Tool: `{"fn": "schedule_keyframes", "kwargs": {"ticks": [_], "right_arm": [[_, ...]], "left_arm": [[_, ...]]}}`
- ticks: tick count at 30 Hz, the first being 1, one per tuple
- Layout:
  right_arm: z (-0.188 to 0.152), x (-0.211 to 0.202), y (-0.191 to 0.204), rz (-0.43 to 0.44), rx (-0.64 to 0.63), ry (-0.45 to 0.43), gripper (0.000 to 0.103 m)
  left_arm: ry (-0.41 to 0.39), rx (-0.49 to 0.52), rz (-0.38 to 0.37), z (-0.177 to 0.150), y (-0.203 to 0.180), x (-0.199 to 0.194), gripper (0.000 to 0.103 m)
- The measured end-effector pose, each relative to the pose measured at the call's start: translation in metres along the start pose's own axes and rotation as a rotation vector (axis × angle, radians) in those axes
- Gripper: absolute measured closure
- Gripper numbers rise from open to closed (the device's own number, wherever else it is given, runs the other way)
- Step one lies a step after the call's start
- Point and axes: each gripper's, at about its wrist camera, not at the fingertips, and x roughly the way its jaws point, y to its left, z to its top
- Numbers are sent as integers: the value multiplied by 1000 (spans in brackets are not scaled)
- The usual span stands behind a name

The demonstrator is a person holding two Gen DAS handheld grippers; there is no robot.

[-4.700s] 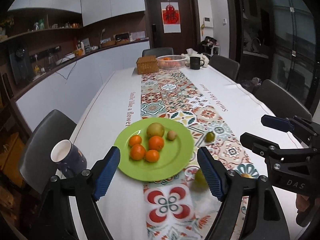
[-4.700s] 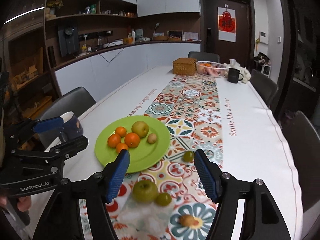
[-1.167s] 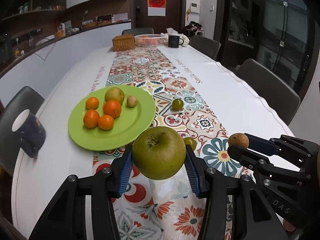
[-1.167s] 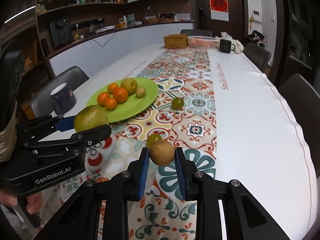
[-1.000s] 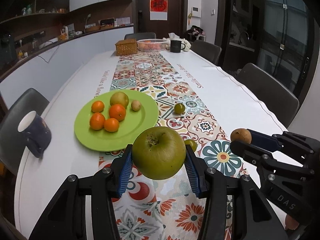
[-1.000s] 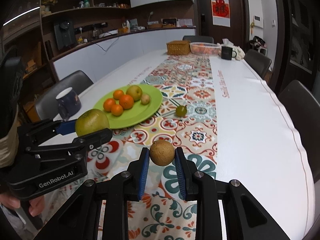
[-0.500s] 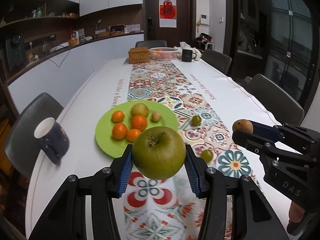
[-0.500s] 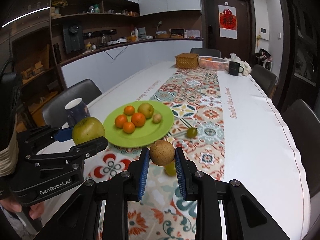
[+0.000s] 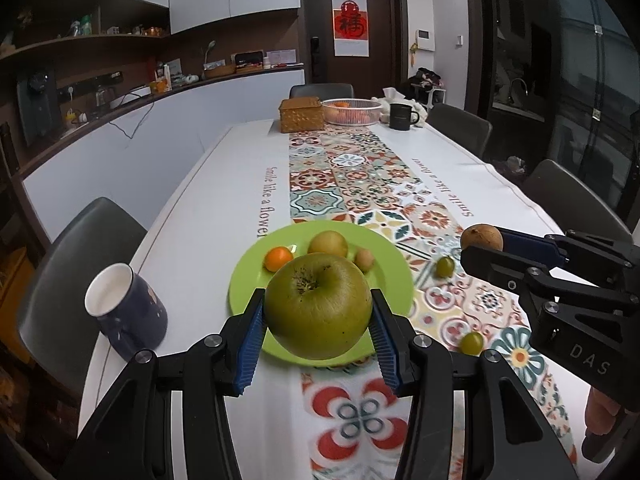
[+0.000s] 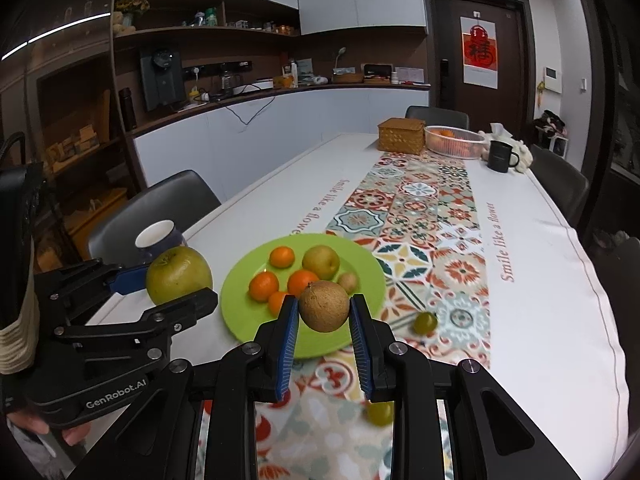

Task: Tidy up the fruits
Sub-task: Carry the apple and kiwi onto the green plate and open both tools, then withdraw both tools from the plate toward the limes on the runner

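My left gripper (image 9: 318,316) is shut on a large green apple (image 9: 318,306), held in the air over the near rim of the green plate (image 9: 394,276). My right gripper (image 10: 323,312) is shut on a small brown round fruit (image 10: 324,307), also lifted above the plate's (image 10: 240,308) near edge. The plate carries several oranges (image 10: 263,285), a yellow pear (image 10: 321,262) and a small brown fruit (image 10: 347,281). Two small green fruits (image 10: 425,323) (image 10: 379,413) lie on the patterned table runner (image 10: 420,216) to the right of the plate.
A dark blue mug (image 9: 124,312) stands left of the plate near the table's edge. At the far end sit a wicker box (image 9: 301,114), a fruit basket (image 9: 351,111) and a black mug (image 9: 401,117). Grey chairs (image 9: 76,264) line both sides.
Both grippers have moved forward and up with their fruits, from over the runner to above the plate's near rim. The grips have not changed.
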Motion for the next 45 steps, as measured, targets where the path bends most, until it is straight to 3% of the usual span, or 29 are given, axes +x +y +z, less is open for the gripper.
{"fn": "schedule_keyframes", "kwargs": {"ticks": [20,30,32,34,40,45], "right_arm": [[15,100,-7,-1,12,131,76],[7,129,-16,-2,50,182,76],[6,130,-16,0,54,185,75],[6,129,-17,-7,59,184,70],[8,104,-15,-44,30,129,69],[13,72,-13,-46,26,74,62]], "left_arm": [[102,22,-12,22,19,106,54],[163,17,-20,20,24,131,54],[166,19,-16,18,24,130,51],[138,27,3,19,24,124,37],[62,20,40,22,26,87,31],[28,-11,53,19,24,54,24]]}}
